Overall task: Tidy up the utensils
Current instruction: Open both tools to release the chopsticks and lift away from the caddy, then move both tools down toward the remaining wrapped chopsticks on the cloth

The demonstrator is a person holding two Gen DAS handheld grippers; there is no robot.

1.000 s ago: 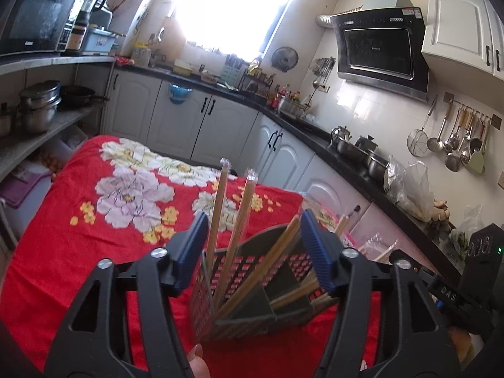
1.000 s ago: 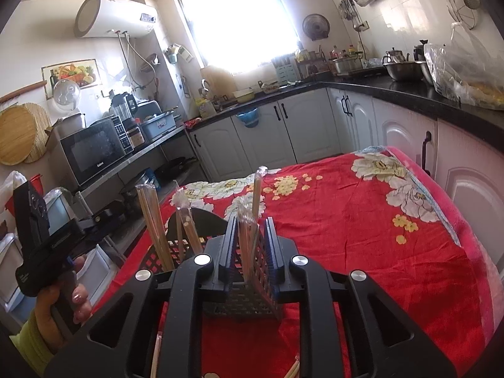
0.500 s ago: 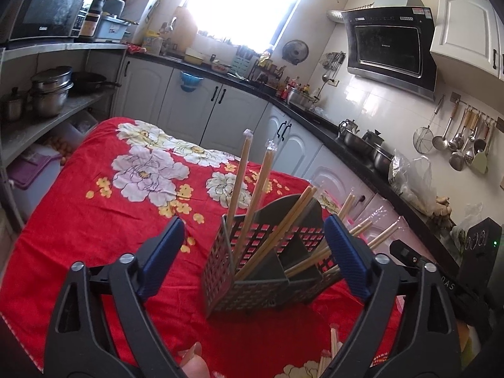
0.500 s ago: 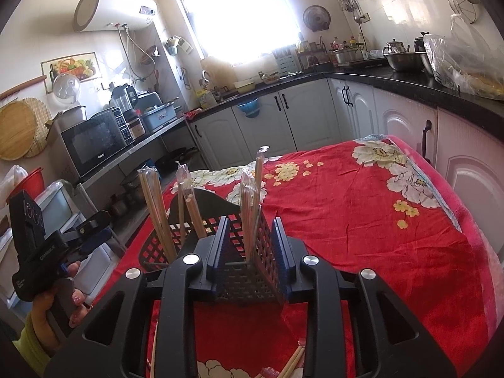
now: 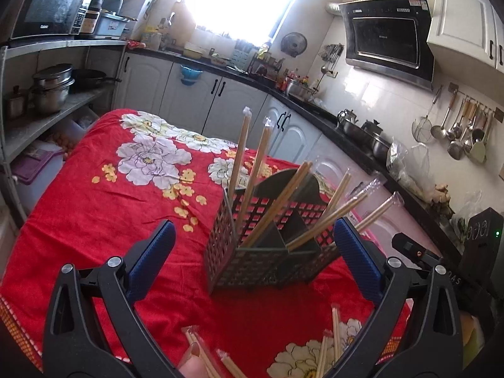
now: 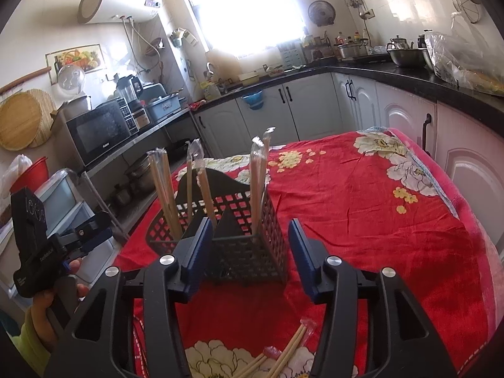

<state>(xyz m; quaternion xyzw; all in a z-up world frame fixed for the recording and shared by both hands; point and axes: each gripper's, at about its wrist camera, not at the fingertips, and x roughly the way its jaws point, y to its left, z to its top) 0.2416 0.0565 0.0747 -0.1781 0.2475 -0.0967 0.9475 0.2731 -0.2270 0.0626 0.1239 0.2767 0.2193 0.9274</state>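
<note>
Kitchen, red floral cloth (image 5: 94, 214) over counter. Left gripper (image 5: 252, 261) fingers just opened wide, empty. Utensil holder (image 5: 267, 245) upright mid-cloth, several wrapped chopsticks (image 5: 252, 170) already slotted. Right gripper (image 6: 249, 252) fingers just parted, empty. Loose chopsticks (image 6: 283, 356) on near cloth remain, count unclear.

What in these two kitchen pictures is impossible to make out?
- Loose chopsticks, left view: the frame's bottom edge cuts them off, so no count.
- Window, both views: glare hides outside.
- Basket floor, right view: its mesh walls hide the chopstick tips.
- Hood lettering, left view: too small.
</note>
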